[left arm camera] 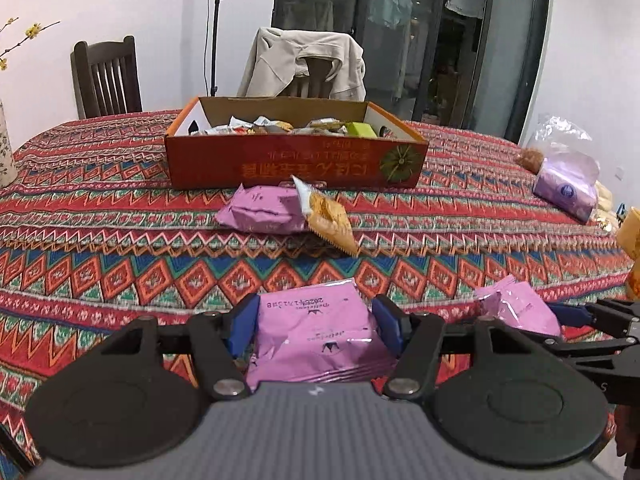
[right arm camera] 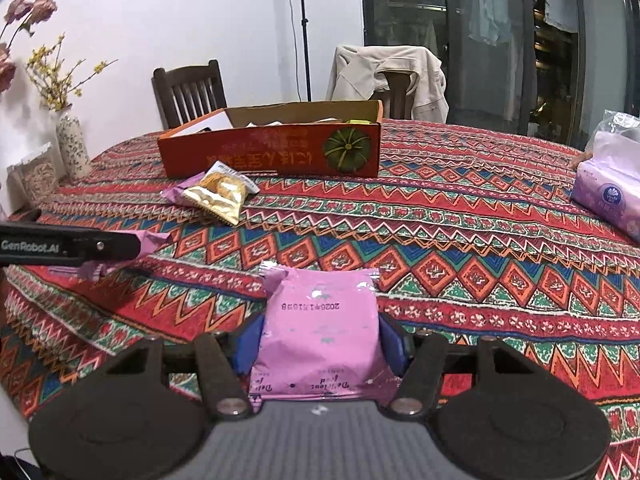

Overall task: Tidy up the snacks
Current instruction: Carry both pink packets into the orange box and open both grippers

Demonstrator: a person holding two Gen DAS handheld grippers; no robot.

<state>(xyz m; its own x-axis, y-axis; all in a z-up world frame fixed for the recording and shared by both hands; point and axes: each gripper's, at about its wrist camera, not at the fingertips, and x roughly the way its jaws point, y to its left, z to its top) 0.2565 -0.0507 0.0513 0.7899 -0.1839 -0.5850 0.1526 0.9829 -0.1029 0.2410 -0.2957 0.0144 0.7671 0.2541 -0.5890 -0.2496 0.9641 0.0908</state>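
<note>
My left gripper (left arm camera: 316, 312) is shut on a pink snack packet (left arm camera: 320, 340), its blue pads pressing both sides. My right gripper (right arm camera: 320, 332) is shut on a second pink packet (right arm camera: 320, 312), held just above the tablecloth. Each gripper shows at the edge of the other's view, with its packet sticking out. Straight ahead stands the open orange cardboard box (left arm camera: 296, 160), holding several wrapped snacks. In front of the box lies a third pink packet (left arm camera: 256, 212), and a gold cracker packet (left arm camera: 330, 218) leans on it.
A patterned tablecloth (right arm camera: 460, 240) covers the table. A purple tissue pack (right arm camera: 608, 192) and a plastic bag sit at the right edge. A flowered vase (right arm camera: 72, 148) stands at the far left. Two chairs, one draped with a beige jacket (left arm camera: 304, 64), stand behind the box.
</note>
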